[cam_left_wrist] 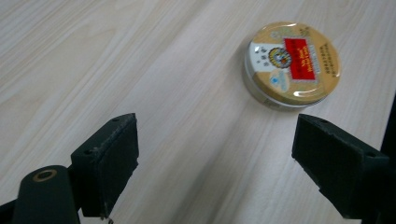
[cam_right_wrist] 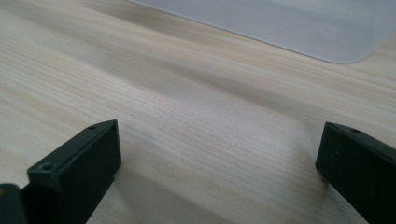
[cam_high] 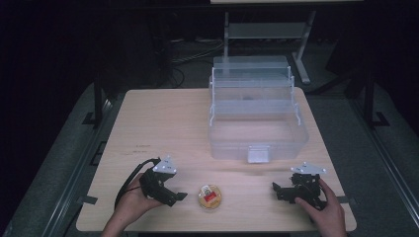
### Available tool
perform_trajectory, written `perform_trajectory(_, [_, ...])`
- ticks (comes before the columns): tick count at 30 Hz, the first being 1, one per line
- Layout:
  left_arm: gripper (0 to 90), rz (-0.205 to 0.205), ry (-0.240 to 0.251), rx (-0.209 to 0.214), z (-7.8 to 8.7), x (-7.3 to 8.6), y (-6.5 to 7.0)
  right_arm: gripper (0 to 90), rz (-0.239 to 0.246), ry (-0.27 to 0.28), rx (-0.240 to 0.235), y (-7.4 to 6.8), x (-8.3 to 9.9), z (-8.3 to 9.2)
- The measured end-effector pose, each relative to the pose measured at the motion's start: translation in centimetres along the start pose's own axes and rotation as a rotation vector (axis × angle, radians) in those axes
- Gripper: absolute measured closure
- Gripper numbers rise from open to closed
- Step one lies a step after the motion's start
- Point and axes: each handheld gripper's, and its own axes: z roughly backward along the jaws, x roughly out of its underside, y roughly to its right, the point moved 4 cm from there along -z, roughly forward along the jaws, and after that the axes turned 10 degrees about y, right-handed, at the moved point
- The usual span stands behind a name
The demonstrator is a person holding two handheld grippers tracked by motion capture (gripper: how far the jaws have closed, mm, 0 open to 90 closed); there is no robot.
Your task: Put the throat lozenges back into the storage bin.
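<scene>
Tin [cam_high: 209, 196] looks light and rigid w/ a slick metal lid, prob slides on the wood, so pinch it across the side wall, not the top. It sits flat on the table [cam_high: 168, 128] near the front edge, just beside your left gripper [cam_high: 179, 196], a bit ahead and off to one side of its wide-open jaws. Right gripper [cam_high: 274, 187] is well apart, also spread wide, holding nothing. Clear box [cam_high: 257, 118] sits behind.

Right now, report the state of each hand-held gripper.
Left hand-held gripper: open, holding nothing; the round tin lies just beyond its jaws.
Right hand-held gripper: open, holding nothing, over bare table.
</scene>
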Motion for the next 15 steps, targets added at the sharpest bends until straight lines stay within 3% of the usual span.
perform_trajectory(15, [14.1, -0.043, -0.011, 0.038, -1.2, -1.6, 1.3, 0.0, 0.001, 0.0, 0.0, 0.0, 0.0, 0.0])
